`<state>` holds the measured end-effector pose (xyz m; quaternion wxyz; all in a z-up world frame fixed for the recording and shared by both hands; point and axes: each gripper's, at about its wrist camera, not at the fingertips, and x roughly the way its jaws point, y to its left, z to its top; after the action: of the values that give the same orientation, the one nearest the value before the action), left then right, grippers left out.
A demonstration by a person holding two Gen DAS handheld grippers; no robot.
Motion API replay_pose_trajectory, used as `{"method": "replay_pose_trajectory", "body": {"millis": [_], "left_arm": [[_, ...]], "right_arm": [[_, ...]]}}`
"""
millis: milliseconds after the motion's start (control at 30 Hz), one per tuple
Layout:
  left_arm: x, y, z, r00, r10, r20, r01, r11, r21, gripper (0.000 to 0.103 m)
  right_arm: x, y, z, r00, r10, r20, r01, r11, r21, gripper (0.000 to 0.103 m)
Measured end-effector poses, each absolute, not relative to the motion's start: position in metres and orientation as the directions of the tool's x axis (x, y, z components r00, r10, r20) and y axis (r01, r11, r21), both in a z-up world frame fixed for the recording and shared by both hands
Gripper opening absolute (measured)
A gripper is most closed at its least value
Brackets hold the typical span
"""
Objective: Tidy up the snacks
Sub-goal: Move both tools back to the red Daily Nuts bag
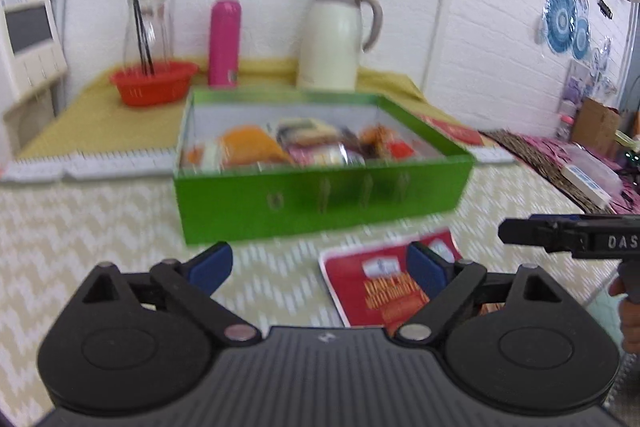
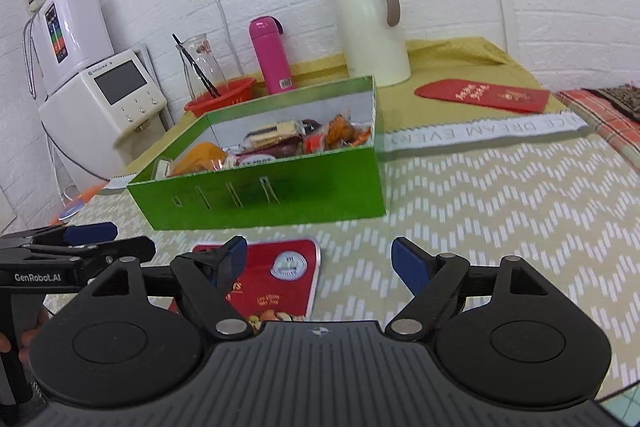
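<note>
A green box (image 1: pixel 320 201) (image 2: pixel 260 203) stands on the patterned tablecloth, filled with several wrapped snacks (image 1: pixel 296 145) (image 2: pixel 280 141). In front of it a flat red snack packet (image 1: pixel 372 283) (image 2: pixel 276 279) lies on the cloth. My left gripper (image 1: pixel 320 267) is open above the cloth, its right finger over the packet's right part, nothing between the pads. My right gripper (image 2: pixel 320 261) is open too, its left finger over the packet's left part, and holds nothing. Each gripper shows at the edge of the other's view.
Behind the box stand a cream thermos jug (image 1: pixel 334 35) (image 2: pixel 372 27), a pink bottle (image 1: pixel 224 41) (image 2: pixel 270 55), a red basket (image 1: pixel 154 83) with a glass jar, and a white appliance (image 2: pixel 116 95). A red envelope (image 2: pixel 482 93) lies at the back right.
</note>
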<state>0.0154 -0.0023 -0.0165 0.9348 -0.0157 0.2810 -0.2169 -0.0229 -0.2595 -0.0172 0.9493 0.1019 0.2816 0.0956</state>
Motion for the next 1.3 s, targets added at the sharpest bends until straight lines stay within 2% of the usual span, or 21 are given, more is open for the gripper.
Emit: {"method": "replay_pose_trajectory", "body": {"millis": [133, 233, 333, 533, 700, 800, 867, 933, 1067, 1300], "left_arm": [[0.024, -0.004, -0.033, 0.675, -0.442, -0.591, 0.392, 0.893, -0.22, 0.088], [0.029, -0.006, -0.041, 0.644, -0.465, -0.608, 0.388, 0.883, -0.264, 0.088], [0.031, -0.007, -0.043, 0.64, -0.48, -0.601, 0.398, 0.875, -0.275, 0.088], [0.03, -0.014, -0.043, 0.601, -0.553, -0.577, 0.458, 0.83, -0.319, 0.089], [0.023, -0.033, -0.045, 0.591, -0.568, -0.573, 0.531, 0.809, -0.253, 0.088], [0.021, -0.034, -0.046, 0.604, -0.556, -0.571, 0.531, 0.815, -0.232, 0.086], [0.023, -0.029, -0.045, 0.614, -0.546, -0.57, 0.514, 0.824, -0.237, 0.075], [0.026, -0.024, -0.044, 0.621, -0.54, -0.568, 0.497, 0.832, -0.248, 0.057], [0.028, -0.018, -0.044, 0.626, -0.538, -0.565, 0.489, 0.835, -0.254, 0.053], [0.029, -0.014, -0.044, 0.621, -0.551, -0.558, 0.495, 0.827, -0.266, 0.052]], "right_arm": [[-0.019, -0.261, -0.028, 0.787, 0.266, -0.557, -0.11, 0.948, 0.297, 0.103], [-0.007, -0.253, -0.031, 0.776, 0.265, -0.572, -0.134, 0.956, 0.261, 0.103], [0.008, -0.249, -0.037, 0.747, 0.269, -0.608, -0.155, 0.96, 0.234, 0.103], [0.026, -0.24, -0.04, 0.727, 0.338, -0.598, -0.237, 0.94, 0.244, 0.103], [0.019, -0.224, -0.043, 0.705, 0.411, -0.578, -0.362, 0.909, 0.206, 0.103], [0.015, -0.223, -0.042, 0.727, 0.379, -0.572, -0.356, 0.921, 0.158, 0.085], [0.018, -0.233, -0.041, 0.73, 0.373, -0.573, -0.325, 0.926, 0.19, 0.047], [0.02, -0.244, -0.041, 0.728, 0.386, -0.566, -0.304, 0.923, 0.238, 0.028], [0.017, -0.257, -0.041, 0.712, 0.441, -0.547, -0.305, 0.895, 0.324, 0.018], [0.016, -0.269, -0.044, 0.685, 0.532, -0.497, -0.336, 0.836, 0.433, 0.019]]}}
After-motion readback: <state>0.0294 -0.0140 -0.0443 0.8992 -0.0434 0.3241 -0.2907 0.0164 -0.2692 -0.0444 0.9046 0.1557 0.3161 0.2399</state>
